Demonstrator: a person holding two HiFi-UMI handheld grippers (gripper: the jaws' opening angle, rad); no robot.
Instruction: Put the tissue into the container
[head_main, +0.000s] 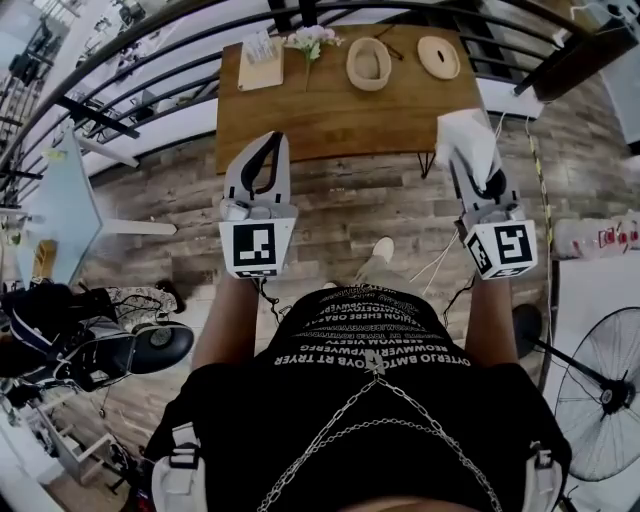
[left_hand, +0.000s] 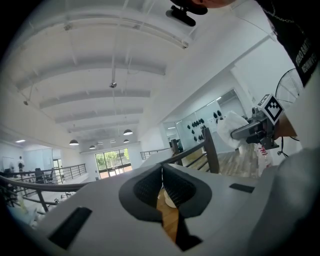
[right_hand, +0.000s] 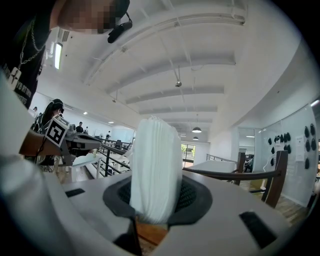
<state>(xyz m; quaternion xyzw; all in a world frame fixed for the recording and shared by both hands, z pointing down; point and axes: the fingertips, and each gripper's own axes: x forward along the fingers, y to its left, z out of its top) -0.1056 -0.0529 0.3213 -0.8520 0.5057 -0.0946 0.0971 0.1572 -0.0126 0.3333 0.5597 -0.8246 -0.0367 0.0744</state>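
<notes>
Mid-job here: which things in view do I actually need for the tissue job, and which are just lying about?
Job: tissue stack, clamped in the right tongs; oval woven container on the wooden table.
Lying about: oval lid, flowers, tan board, floor fan; left tongs, shut and empty.

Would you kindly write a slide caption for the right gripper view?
Right gripper, jaws shut on a folded stack of white tissue; left gripper visible at left.
</notes>
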